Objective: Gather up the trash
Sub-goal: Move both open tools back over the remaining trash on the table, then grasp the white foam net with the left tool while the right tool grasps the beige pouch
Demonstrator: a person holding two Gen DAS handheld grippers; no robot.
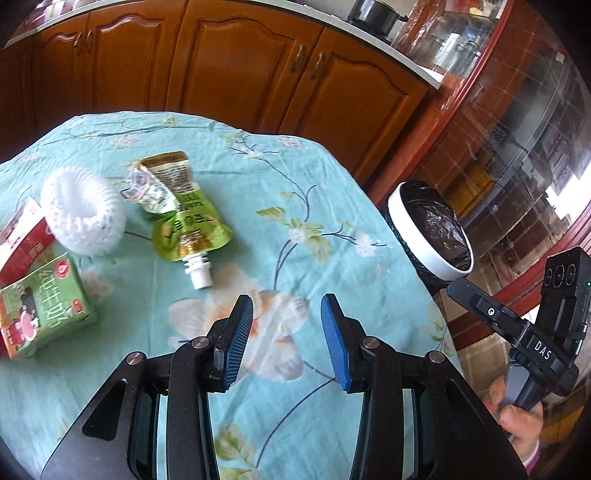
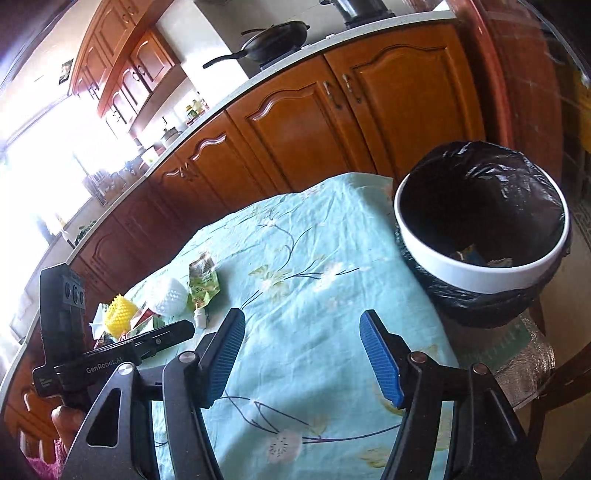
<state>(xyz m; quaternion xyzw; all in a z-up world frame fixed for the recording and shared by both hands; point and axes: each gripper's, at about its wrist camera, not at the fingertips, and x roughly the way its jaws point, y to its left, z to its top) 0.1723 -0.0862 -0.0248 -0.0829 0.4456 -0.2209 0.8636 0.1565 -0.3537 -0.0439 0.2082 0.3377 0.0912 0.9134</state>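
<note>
Left wrist: bare tablecloth [image 1: 295,206] between green pouch [image 1: 188,225] and bin [image 1: 430,230].

**Premises: domestic kitchen**

Wooden base cabinets [image 2: 306,122] with arched panel doors and metal handles run beneath a pale countertop [image 2: 236,98]. A black frying pan [image 2: 275,38] sits on the counter, a dark pot [image 1: 373,13] further along. Wall cupboards [image 2: 122,70] hang above, and bottles [image 2: 195,108] stand near a bright window [image 2: 44,158]. A table under a floral cloth [image 2: 295,280] carries food packaging [image 1: 184,210]. A bin [image 2: 484,229] lined with a black bag stands at the table's edge.
</note>
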